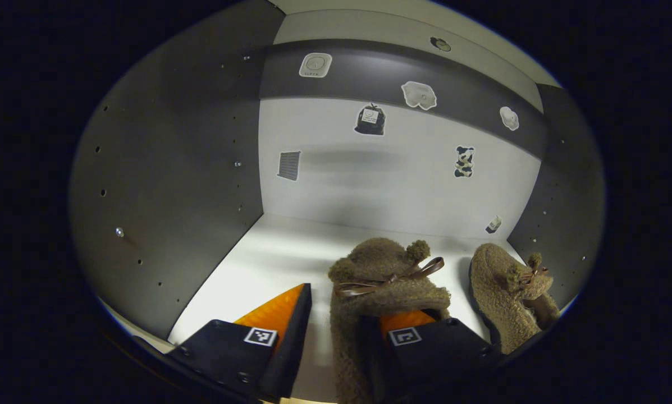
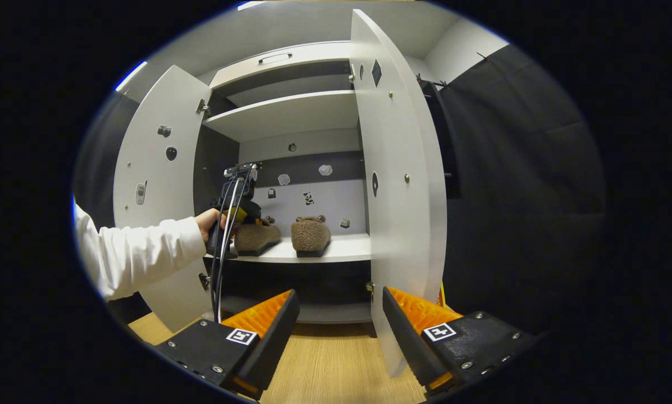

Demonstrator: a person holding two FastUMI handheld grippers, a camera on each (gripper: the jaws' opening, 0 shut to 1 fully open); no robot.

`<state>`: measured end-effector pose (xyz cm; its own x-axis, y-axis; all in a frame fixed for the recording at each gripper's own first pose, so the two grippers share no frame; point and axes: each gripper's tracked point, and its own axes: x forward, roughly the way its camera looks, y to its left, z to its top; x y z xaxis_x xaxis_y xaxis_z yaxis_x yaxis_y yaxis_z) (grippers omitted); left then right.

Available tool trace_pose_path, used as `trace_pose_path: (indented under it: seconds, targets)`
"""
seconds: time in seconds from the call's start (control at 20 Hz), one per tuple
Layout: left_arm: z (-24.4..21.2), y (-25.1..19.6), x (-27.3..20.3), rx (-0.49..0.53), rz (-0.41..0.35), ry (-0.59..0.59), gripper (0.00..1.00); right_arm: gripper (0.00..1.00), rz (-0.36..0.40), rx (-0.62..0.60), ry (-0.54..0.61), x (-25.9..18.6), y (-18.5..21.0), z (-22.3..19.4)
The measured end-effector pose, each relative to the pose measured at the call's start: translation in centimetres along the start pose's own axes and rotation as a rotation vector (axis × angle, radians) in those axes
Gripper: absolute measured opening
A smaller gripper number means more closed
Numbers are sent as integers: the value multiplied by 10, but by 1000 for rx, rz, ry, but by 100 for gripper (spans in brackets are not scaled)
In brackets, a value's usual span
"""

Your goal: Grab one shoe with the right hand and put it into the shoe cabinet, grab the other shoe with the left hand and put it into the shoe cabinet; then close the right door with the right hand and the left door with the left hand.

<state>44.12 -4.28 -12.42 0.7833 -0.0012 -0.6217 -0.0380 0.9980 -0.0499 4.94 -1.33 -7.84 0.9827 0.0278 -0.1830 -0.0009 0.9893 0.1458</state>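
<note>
- Left hand-held gripper (image 1: 336, 331), inside the shoe cabinet (image 1: 161, 185): its fingers stand wide apart, and the heel end of a fuzzy brown slipper (image 1: 380, 280) rises between them. One finger sits against the slipper's far side; the other is clear of it, with bare shelf (image 1: 268, 252) showing in the gap. The hold reads as let go, not clamped.
- That slipper's long axis runs straight ahead of the left hand-held gripper, toe toward the back panel, its ribbon bow on top. The second slipper (image 1: 510, 292) lies just beside it on the same shelf, roughly parallel, near the cabinet's right wall.
- From the right gripper view both slippers, the near one (image 2: 255, 235) and its mate (image 2: 311, 233), rest side by side on the middle shelf. A white-sleeved arm (image 2: 139, 252) reaches in level from the left, the hand (image 2: 208, 220) wrapped round the left tool's grip.
- Right hand-held gripper (image 2: 338, 314) is open and holds nothing, hanging low and well back from the cabinet above the wood floor (image 2: 324, 370).
- The right door (image 2: 400, 185) stands edge-on just ahead of that gripper; the left door (image 2: 156, 185) swings out beside the sleeve. Judged from this, both shoes are stowed and the doors remain; the right hand is nearer its door.
</note>
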Motion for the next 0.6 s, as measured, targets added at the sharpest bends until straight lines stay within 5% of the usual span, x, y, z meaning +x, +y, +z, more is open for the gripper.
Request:
trace_pose_path:
  seconds: [0.15,0.3,0.6]
  targets:
    - [-2,6,-5,-45,-7,-5,92,92,7,2,-1,1,2,0]
    - [-4,6,-16,-81,-42,-6,100,92,11,4,-3,0,3,1]
    - [18,-11,-53,-10,-128,-103,99,92,25,1,-6,-3,10,-1]
